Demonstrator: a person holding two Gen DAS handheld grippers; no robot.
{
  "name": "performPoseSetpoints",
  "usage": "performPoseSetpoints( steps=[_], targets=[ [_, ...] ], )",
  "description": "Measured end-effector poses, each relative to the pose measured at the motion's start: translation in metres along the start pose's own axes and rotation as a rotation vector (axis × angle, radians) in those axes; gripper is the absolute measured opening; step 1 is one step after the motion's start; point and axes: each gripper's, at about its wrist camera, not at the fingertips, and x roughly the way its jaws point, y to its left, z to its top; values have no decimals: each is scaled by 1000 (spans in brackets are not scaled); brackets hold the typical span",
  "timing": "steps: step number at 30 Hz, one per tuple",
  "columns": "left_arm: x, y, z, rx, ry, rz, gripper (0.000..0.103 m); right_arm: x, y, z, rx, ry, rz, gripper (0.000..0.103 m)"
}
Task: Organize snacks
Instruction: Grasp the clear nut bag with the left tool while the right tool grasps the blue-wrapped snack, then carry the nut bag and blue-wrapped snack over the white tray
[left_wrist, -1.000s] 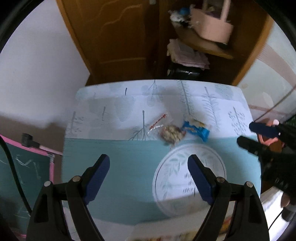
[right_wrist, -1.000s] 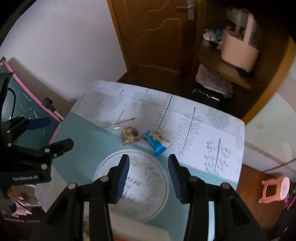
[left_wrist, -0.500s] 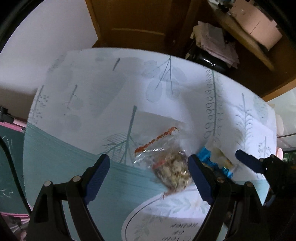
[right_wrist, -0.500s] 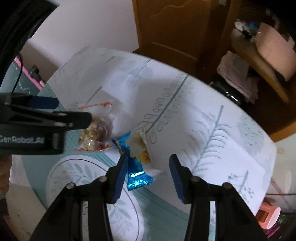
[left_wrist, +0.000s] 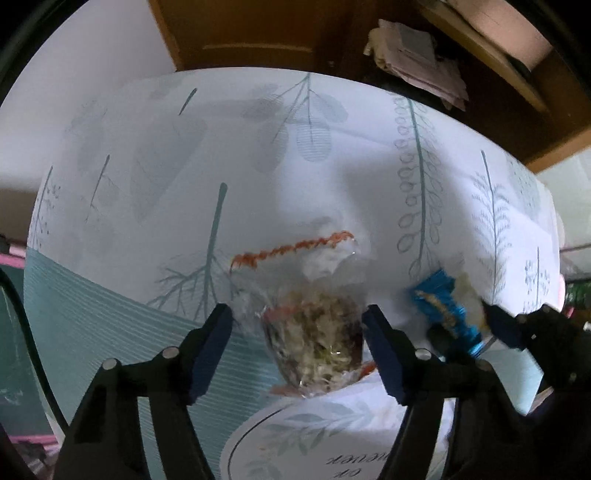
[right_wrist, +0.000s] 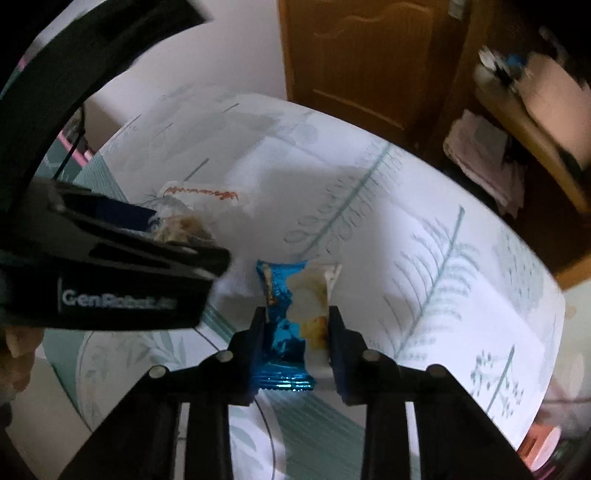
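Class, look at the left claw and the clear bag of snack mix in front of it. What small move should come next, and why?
Probably close the left claw on the clear bag. Its fingers stand open on either side of the bag, which lies on the tablecloth, while the right claw already pinches the blue packet.

We see the right gripper (right_wrist: 296, 326) w/ both pads pressed on the blue snack packet (right_wrist: 284, 314), mid-tabletop. Left gripper (right_wrist: 147, 236) sits at the clear nut bag (right_wrist: 184, 225), nearer the table's (right_wrist: 424, 258) left edge.
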Motion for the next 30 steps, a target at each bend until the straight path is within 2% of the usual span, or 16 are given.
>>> performPoseSetpoints(
  steps=[1,4,10,15,18,21,25,30],
  targets=[
    [-2,-2,-4,23,-20,11,56,-1,-4,-3,24,0,4,31],
    [-9,-9,-11,81,-50,13,48,-4,-10,-9,69,8,4,30],
    [-28,-17,-28,144,-87,54,47,-19,-8,-15,105,5,3,30],
    [-70,-17,-47,195,-150,54,47,-54,2,-15,98,-41,-18,30],
    [-103,-16,-67,227,-193,45,48,-81,9,-18,120,-75,-5,30],
    [-135,-13,-91,254,-234,36,48,-109,25,-22,105,-106,-29,30],
    [-180,11,-118,262,-259,0,48,-151,46,-35,113,-155,-32,30],
    [-215,23,-160,277,-278,-39,48,-194,72,-60,160,-201,-34,30]
  ],
)
